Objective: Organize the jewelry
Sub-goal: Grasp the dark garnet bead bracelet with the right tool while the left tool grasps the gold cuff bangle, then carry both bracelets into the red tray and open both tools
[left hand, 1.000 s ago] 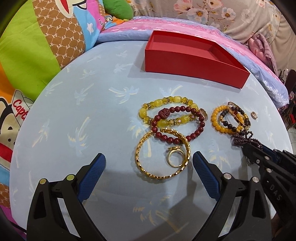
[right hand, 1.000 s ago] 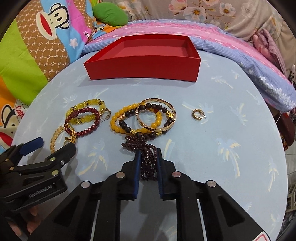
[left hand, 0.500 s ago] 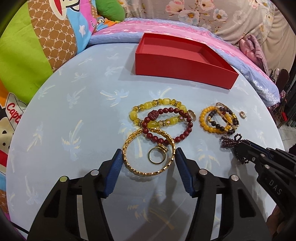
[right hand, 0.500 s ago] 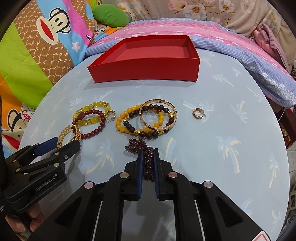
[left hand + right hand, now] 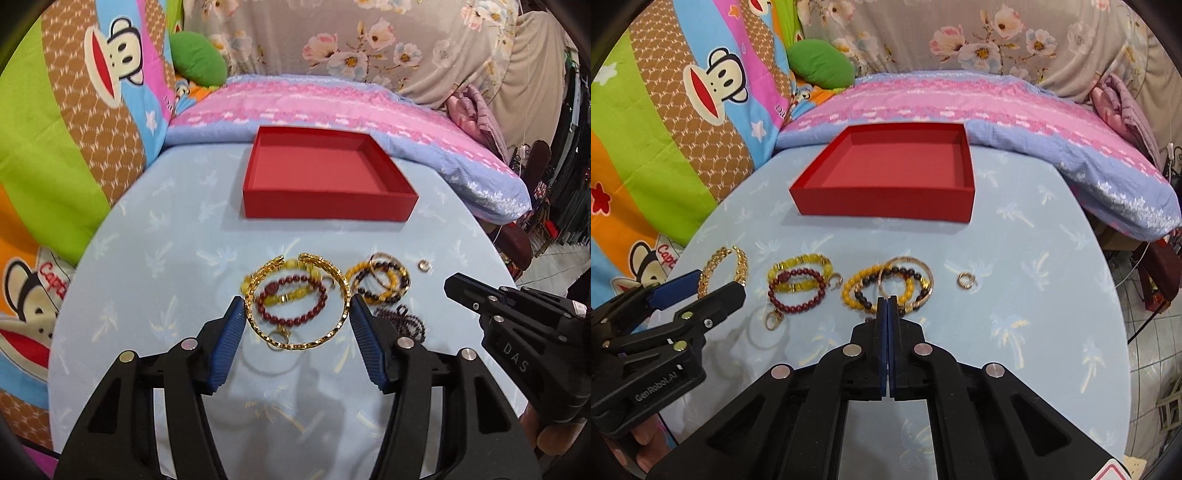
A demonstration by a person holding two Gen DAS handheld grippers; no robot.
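Risk of the gold chain-link bangle (image 5: 297,302) slipping free, being gripped only by outward edges across its open hoop between the left gripper (image 5: 297,321) fingers, lifted off the pale blue counter (image 5: 155,280). Also possible: snagging the small gold ring (image 5: 279,336) just below it. Left fingers spread wide, each blue pad against one side of the bangle. Right gripper (image 5: 887,306) fingers pressed together, apparently holding nothing; dark garnet bead strand (image 5: 400,320) lying on the counter beside the left gripper. Empty red cardboard box (image 5: 886,205) well beyond, other beaded bracelets (image 5: 798,284) between.
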